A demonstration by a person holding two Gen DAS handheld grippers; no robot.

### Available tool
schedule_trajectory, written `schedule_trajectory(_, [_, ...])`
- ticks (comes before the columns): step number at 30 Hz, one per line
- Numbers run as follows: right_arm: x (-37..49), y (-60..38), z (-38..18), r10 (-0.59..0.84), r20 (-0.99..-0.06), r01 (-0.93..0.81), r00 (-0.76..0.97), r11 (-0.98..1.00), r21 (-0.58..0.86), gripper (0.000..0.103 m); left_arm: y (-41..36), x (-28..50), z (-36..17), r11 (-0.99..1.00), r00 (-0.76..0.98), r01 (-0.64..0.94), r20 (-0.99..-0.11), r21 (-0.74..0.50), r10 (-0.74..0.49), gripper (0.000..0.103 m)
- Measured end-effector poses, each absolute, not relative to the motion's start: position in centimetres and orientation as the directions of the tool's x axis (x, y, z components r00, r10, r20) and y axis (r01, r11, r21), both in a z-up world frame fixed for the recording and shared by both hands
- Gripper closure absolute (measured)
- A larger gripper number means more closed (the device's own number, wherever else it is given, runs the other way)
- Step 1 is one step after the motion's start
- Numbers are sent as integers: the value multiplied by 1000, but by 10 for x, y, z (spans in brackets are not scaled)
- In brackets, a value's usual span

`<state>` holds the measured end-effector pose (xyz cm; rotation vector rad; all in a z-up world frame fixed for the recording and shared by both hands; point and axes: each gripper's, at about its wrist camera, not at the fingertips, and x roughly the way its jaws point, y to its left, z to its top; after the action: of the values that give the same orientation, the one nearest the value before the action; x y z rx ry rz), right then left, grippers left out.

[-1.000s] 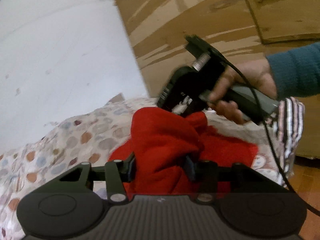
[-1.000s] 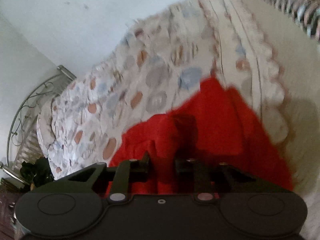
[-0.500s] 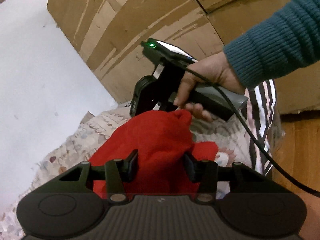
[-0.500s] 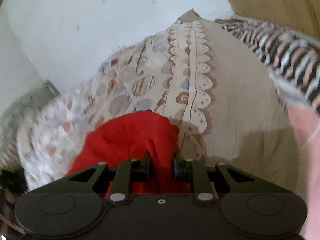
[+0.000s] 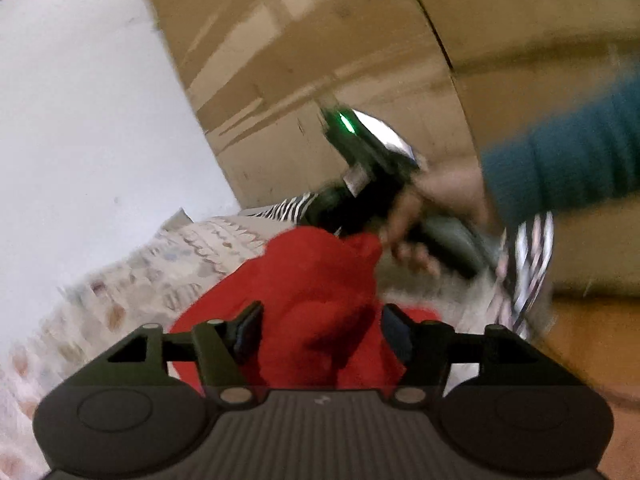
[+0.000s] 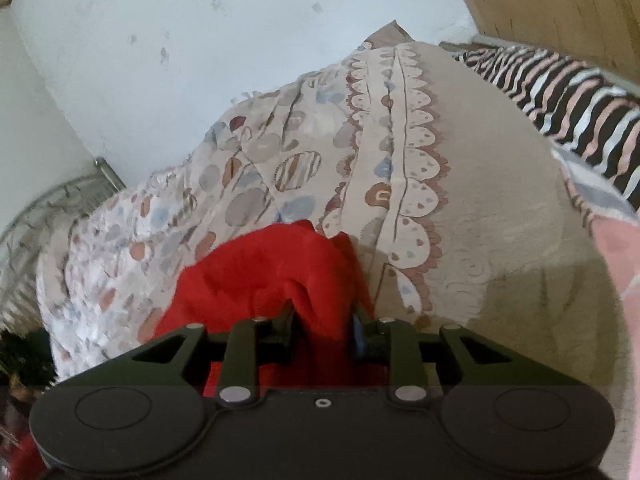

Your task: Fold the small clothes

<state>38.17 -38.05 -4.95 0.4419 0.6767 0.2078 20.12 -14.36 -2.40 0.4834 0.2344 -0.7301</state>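
Observation:
A red garment [image 5: 320, 304] lies bunched on the patterned bedspread [image 6: 280, 168], lifted at two points. My left gripper [image 5: 320, 330] has a thick fold of it between its jaws, which are opening and stand a little off the cloth. My right gripper [image 6: 323, 330] has a narrow fold of the red garment [image 6: 264, 276] pinched between its pads, and its jaws are starting to open. In the left wrist view a hand [image 5: 436, 196] in a teal sleeve holds the right gripper just beyond the red bunch, its fingertips hidden by the cloth.
A black, white and pink striped cloth [image 6: 560, 96] lies at the bed's far right edge, a pink cloth [image 6: 624, 256] beside it. A white wall [image 6: 160, 40] is behind the bed. Brown wooden panels [image 5: 320, 40] stand to the right. A metal bed frame [image 6: 60, 204] curves at the left.
The left jaws have spread wider around the red fold. The right gripper has sunk toward the bedspread with its fold, and both views have swung to the right.

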Motion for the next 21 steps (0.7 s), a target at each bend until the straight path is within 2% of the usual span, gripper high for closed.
schedule_trajectory(3, [379,-375,-50,300,-556,-52,775,907,417,73,-105,206,-7,702,701,698,-340,143,-627,22])
schedule_trajectory(6, [379,-376,-54,293,-556,-27,778,900,436,72,-68,213,2,753,710,658,-333,1,-620,20])
schedule_trajectory(10, [379,-380,-56,275,-564,2,778,898,440,59,-29,241,5,814,729,549,-368,-187,-577,14])
schedule_trajectory(12, [378,-382,-58,278,-561,17,780,886,463,59,-17,269,0,810,691,472,-424,-349,-586,14])
schedule_trajectory(14, [374,-381,-57,268,-558,29,785,884,466,59,-2,298,-14,749,598,369,-476,-550,-645,14])
schedule_trajectory(16, [369,-378,-55,253,-553,33,794,890,455,59,10,315,-33,664,529,259,-472,-702,-706,15])
schedule_trajectory(18, [362,-376,-53,240,-551,40,800,894,447,59,13,318,-41,646,517,242,-467,-724,-717,14])
schedule_trajectory(21, [351,-375,-40,187,-554,81,811,902,424,53,4,313,-41,707,534,297,-502,-642,-681,10])
